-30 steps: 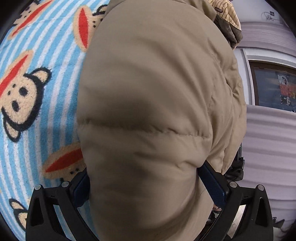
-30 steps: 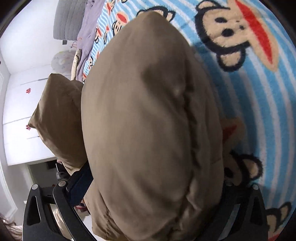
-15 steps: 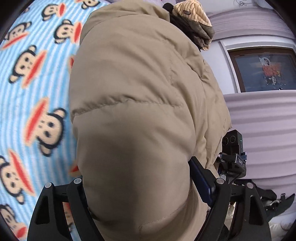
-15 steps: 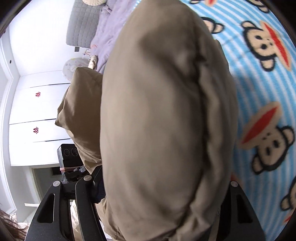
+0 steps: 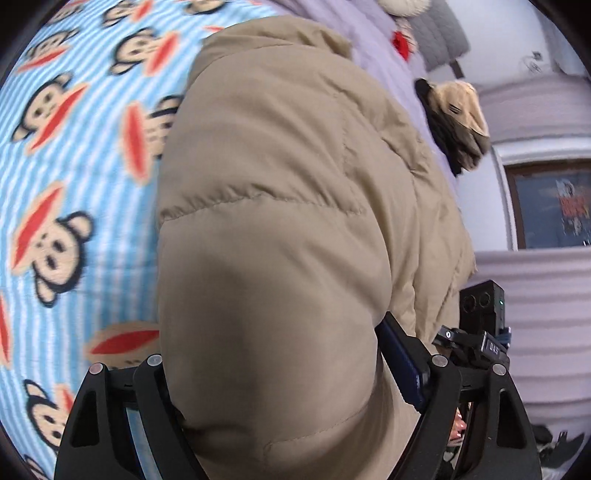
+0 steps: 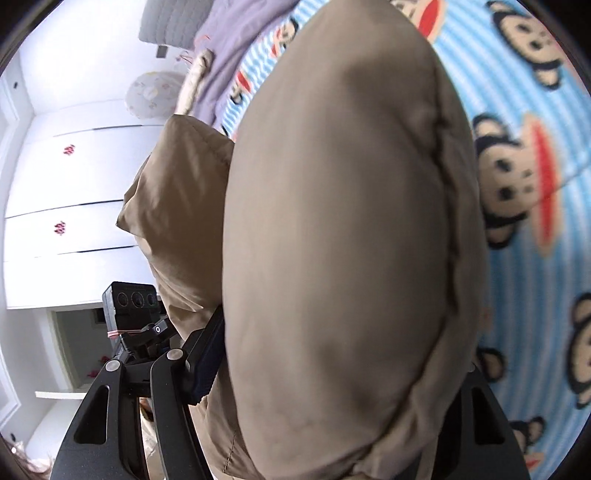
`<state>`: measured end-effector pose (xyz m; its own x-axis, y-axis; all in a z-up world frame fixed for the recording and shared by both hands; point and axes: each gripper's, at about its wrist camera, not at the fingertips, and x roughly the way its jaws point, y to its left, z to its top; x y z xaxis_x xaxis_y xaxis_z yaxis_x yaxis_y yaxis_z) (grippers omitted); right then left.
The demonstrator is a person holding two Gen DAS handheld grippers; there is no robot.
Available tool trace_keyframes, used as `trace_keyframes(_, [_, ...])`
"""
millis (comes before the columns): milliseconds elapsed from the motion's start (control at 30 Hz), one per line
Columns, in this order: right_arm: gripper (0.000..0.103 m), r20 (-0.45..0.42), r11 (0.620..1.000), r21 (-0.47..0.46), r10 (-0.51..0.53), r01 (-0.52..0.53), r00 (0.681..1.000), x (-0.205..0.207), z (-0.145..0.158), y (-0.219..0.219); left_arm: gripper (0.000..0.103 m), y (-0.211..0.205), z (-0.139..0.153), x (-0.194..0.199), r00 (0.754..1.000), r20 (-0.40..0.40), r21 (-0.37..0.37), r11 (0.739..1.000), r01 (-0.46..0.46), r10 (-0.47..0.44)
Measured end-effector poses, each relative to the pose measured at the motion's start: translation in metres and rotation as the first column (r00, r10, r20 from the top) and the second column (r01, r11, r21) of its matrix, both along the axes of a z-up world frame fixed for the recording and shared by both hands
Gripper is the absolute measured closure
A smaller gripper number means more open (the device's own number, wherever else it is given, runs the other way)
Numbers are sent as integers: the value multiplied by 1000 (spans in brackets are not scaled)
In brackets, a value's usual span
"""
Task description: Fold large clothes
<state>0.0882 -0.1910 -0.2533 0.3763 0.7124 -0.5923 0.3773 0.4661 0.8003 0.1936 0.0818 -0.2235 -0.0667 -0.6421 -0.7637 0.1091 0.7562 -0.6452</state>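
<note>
A tan puffer jacket (image 5: 280, 229) fills the left wrist view, and my left gripper (image 5: 280, 373) is shut on a thick quilted bulge of it, held above the bed. The fingertips are hidden by the fabric. In the right wrist view the same jacket (image 6: 343, 240) bulges between the fingers, and my right gripper (image 6: 332, 376) is shut on it. Each view shows the other gripper (image 5: 484, 332) (image 6: 136, 325) close beside the hanging jacket.
A blue striped monkey-print blanket (image 5: 66, 192) (image 6: 532, 155) covers the bed below. A lilac sheet (image 5: 384, 48), a grey pillow (image 6: 173, 22) and a tan-and-black garment (image 5: 458, 125) lie at the far end. White wardrobe doors (image 6: 66, 206) stand beside the bed.
Both grippers have kept hold of the jacket and lifted and tilted with it. The view has swung toward the head of the bed, and the other gripper has come into sight in each view.
</note>
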Motion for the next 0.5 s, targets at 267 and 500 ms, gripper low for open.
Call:
trace_keyframes(267, [27,-110,971,-238,-63,35,992,-25,25,5,17,23,9,-2,991,134,165,986,-4,-18])
trace_keyframes(500, [41,111,934,-313,-143,171,983,-82,110,0,38,14,65,17,932,347,215,976,31,-106])
